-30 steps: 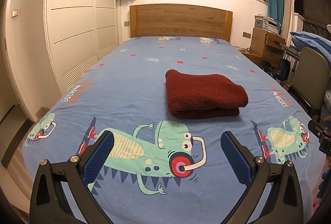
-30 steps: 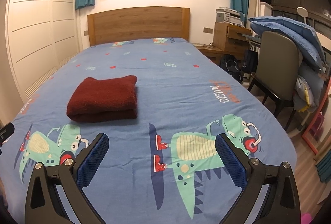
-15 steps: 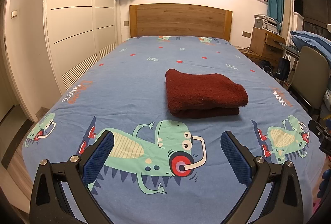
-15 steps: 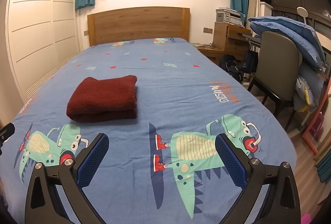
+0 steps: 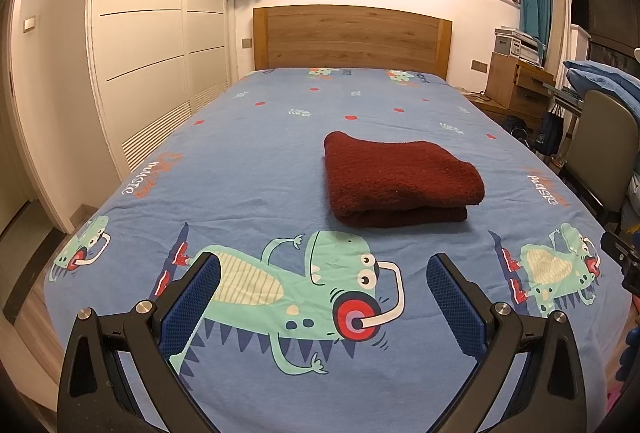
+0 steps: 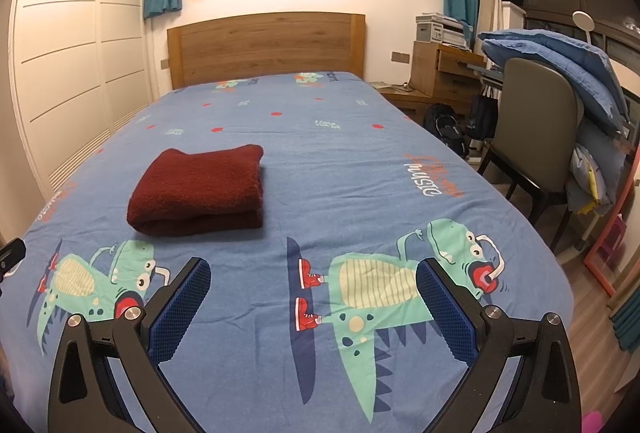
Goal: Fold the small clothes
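Note:
A dark red knitted garment (image 5: 396,177) lies folded into a thick rectangle on the blue dinosaur-print bed sheet (image 5: 256,169). It also shows in the right wrist view (image 6: 200,189), left of centre. My left gripper (image 5: 322,265) is open and empty, held above the sheet well short of the garment. My right gripper (image 6: 314,269) is open and empty, held above the sheet to the right of the garment and nearer than it.
A wooden headboard (image 5: 352,37) stands at the far end. White wardrobe doors (image 5: 140,45) run along the left. A chair (image 6: 536,141) with piled blue bedding (image 6: 560,69) and a wooden desk (image 6: 444,73) stand right of the bed.

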`<state>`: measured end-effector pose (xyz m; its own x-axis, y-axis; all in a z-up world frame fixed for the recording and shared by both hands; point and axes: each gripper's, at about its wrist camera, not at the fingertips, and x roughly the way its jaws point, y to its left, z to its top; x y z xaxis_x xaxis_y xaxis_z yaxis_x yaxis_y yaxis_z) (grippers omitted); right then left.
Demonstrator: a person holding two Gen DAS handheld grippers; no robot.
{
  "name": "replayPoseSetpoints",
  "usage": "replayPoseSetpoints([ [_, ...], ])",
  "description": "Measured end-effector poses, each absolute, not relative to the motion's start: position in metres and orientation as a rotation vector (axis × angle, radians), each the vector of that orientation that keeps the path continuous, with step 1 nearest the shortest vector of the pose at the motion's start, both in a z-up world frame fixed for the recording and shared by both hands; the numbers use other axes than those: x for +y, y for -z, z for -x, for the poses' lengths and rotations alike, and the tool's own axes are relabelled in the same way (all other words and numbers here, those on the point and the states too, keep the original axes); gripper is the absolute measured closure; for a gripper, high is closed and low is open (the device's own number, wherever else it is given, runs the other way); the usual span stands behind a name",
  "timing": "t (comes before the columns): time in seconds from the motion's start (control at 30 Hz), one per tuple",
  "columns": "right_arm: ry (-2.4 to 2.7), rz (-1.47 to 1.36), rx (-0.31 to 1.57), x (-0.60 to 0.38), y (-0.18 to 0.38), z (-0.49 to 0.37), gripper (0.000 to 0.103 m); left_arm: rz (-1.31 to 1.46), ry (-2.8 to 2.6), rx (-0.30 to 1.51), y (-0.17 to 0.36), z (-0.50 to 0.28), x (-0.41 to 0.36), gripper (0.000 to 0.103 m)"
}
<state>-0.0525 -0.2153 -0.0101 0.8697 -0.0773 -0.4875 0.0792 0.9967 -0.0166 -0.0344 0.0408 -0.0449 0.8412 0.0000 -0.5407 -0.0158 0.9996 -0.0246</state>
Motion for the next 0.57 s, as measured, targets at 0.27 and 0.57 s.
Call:
replayPoseSetpoints([
  [0.27, 0.088, -0.01, 0.508, -0.218, 0.0101, 0.053, 0.0, 0.029, -0.005, 0.571, 0.0458, 0.0343, 0.0409, 0.001],
  [0.57, 0.09, -0.011, 0.509, -0.2187, 0.0099, 0.0533, 0.0, 0.037, 0.005, 0.582, 0.0483, 0.0328, 0.0417, 0.001],
])
